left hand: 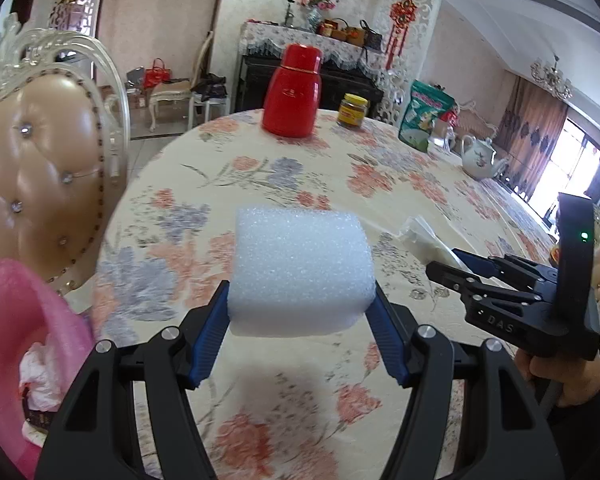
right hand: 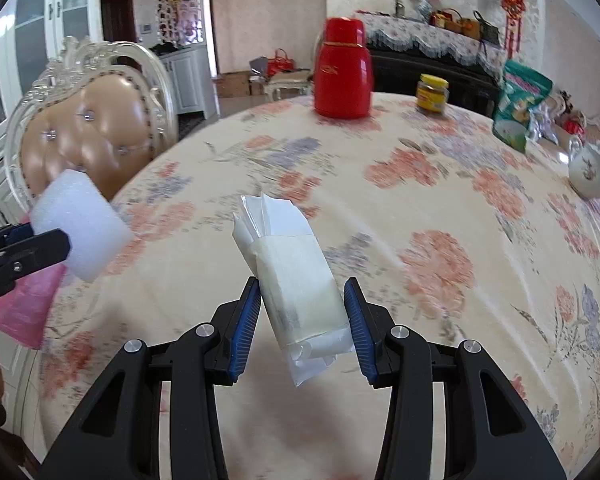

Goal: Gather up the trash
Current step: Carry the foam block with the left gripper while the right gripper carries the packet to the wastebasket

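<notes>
Left wrist view: your left gripper (left hand: 302,316) has its jaws clamped on a white foam block (left hand: 300,272), holding it above the floral cloth of the round tabletop (left hand: 260,176). The jaws stand fairly wide, filled by the block. At the left edge a pink plastic bag (left hand: 24,320) hangs open with crumpled white trash inside, just beside a cream tufted chair (left hand: 40,168). Your right gripper (left hand: 452,268) reaches in from the right with a bit of white wrapper at its tip.

Right wrist view: your right gripper (right hand: 304,312) has its jaws narrowed onto a clear plastic packet of white paper (right hand: 296,272), lifted off the cloth and tilted; both blue pads touch it. The foam block (right hand: 80,224) shows at the left, over the pink bag (right hand: 28,300).

Far across the tabletop stand a red metal thermos (left hand: 292,92), a yellow-lidded glass jar (left hand: 352,110), a green printed pouch (left hand: 424,116) and a white china teapot (left hand: 480,156), all well apart from both grippers. Only the left view shows the bag's contents; only the right shows the packet fully.
</notes>
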`<state>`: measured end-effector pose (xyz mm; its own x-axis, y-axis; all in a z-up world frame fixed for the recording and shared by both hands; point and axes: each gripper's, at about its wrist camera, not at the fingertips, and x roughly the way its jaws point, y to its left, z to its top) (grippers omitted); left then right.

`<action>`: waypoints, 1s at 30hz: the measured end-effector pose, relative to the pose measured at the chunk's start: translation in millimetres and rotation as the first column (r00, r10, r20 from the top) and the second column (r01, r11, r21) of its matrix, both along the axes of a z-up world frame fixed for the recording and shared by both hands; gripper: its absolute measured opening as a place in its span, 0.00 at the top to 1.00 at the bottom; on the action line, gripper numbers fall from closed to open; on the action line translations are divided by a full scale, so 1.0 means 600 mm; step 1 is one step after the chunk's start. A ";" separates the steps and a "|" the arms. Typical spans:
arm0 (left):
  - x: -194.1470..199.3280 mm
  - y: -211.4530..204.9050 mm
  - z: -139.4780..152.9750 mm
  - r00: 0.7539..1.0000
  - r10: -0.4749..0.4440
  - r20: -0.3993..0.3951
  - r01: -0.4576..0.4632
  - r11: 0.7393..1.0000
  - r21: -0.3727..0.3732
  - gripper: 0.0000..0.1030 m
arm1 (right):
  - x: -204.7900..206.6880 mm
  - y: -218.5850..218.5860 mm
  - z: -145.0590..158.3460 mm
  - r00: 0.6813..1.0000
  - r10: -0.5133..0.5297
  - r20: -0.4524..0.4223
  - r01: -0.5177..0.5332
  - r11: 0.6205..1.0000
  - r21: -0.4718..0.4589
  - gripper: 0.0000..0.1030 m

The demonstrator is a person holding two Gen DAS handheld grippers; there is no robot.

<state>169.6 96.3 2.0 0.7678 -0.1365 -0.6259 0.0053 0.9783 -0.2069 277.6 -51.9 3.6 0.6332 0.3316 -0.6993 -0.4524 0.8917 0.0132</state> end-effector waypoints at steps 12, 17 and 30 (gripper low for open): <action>-0.069 0.095 0.024 0.994 0.100 0.040 -0.100 0.995 -0.005 0.38 | -0.064 0.108 0.041 0.994 0.101 0.034 -0.102 0.995 0.023 0.59; -0.101 0.138 0.029 0.988 0.143 0.052 -0.143 0.990 -0.010 0.38 | -0.088 0.157 0.055 0.988 0.148 0.048 -0.150 0.988 0.026 0.59; -0.188 0.253 0.034 0.964 0.256 0.066 -0.255 0.967 -0.020 0.38 | -0.137 0.278 0.070 0.965 0.255 0.055 -0.257 0.966 0.037 0.59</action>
<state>56.7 247.9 22.2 0.8187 0.0630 -0.5707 -0.2303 0.9466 -0.2258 195.6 114.9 45.5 0.5566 0.5166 -0.6506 -0.6667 0.7450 0.0211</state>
